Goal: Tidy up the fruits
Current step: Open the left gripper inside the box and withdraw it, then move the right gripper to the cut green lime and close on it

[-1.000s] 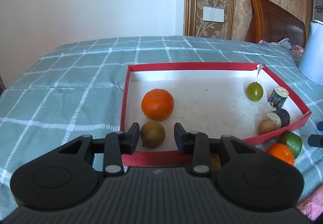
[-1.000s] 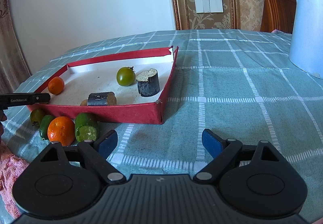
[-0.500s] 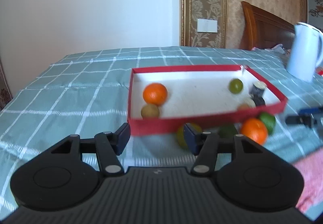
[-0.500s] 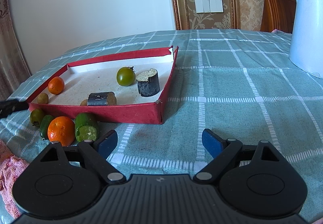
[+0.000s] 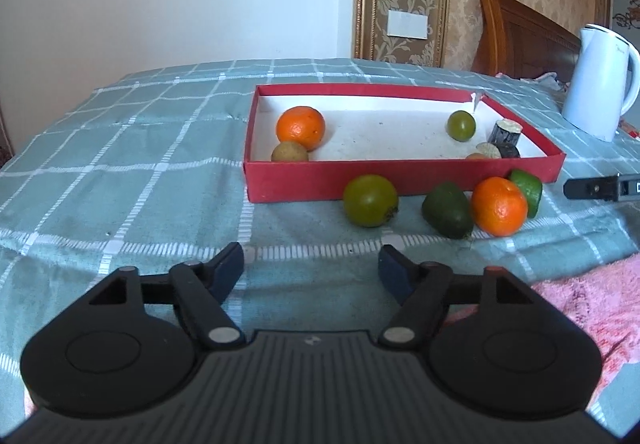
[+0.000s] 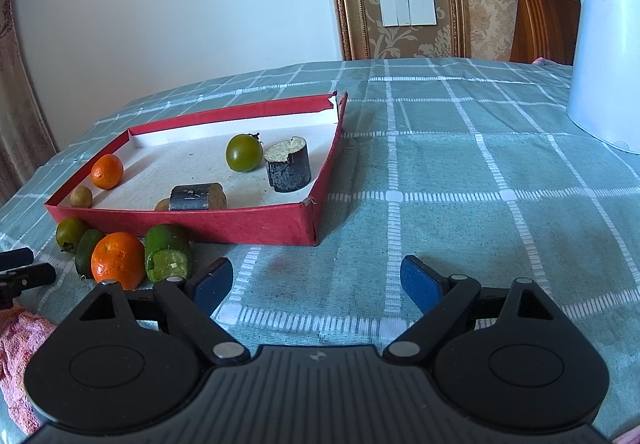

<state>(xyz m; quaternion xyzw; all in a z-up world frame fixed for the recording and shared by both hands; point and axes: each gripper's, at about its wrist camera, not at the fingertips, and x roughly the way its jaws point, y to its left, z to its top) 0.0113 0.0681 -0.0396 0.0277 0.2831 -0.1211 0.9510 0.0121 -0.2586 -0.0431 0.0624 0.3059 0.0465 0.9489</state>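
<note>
A red tray point(image 5: 400, 183) point(image 6: 240, 230) holds an orange point(image 5: 300, 127), a small brown fruit point(image 5: 289, 152), a green tomato point(image 5: 461, 125) and two dark cut cylinders point(image 6: 288, 163). In front of it on the cloth lie a green round fruit point(image 5: 370, 200), a dark green fruit point(image 5: 447, 209), an orange point(image 5: 499, 206) point(image 6: 117, 260) and a cut lime-green piece point(image 5: 529, 187) point(image 6: 168, 258). My left gripper point(image 5: 311, 271) is open and empty, short of the green round fruit. My right gripper point(image 6: 316, 280) is open and empty, right of the loose fruits.
A white kettle point(image 5: 600, 79) point(image 6: 604, 47) stands at the right on the green checked tablecloth point(image 6: 460, 171). A pink towel point(image 5: 592, 308) lies at the near edge. A wooden chair point(image 5: 520, 31) stands behind the table.
My left gripper has pulled back out of the tray, leaving the small brown fruit beside the orange, and its jaws have opened wider. The right gripper has not moved.
</note>
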